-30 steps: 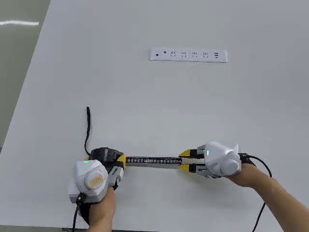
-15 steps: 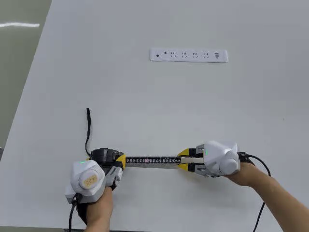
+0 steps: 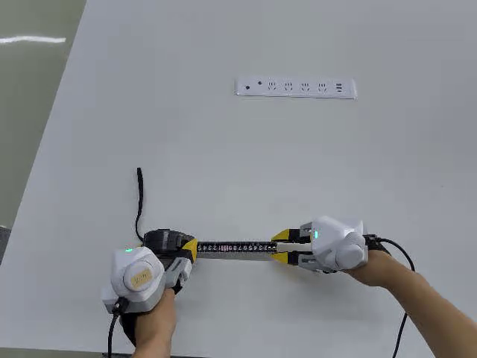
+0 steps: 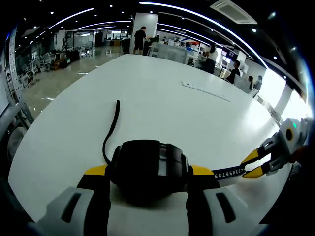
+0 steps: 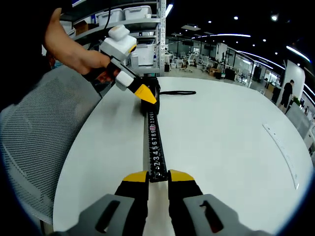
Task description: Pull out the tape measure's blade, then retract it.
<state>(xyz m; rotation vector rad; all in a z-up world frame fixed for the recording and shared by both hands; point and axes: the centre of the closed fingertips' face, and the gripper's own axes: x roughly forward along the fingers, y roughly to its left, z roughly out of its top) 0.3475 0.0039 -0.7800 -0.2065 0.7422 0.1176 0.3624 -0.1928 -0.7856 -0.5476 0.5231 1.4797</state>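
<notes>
Head view showed the tape measure (image 3: 165, 241) lying on the white table (image 3: 223, 149) near the person's edge. The left gripper (image 3: 170, 252) held its black case across the sides, jaws closed onto it. From the case the blade (image 3: 235, 247) ran out flat and straight toward the person's right. There the right gripper (image 3: 279, 247) had its yellow-tipped jaws pinched together on the blade's free end.

Right gripper view looked straight down the blade's length to the case, so the blade's long axis and that gripper's own axis were in line. Whether the end hook itself sat between the jaws was hard to make out; probably it did.

The blade looked only partly drawn. Either move would turn on that one line. Pulling further meant the right gripper going rightward, away from the case. Retracting meant it travelling leftward along the blade toward the case while the left gripper anchored. A power strip (image 3: 296, 87) lay well apart, farther up the table.
</notes>
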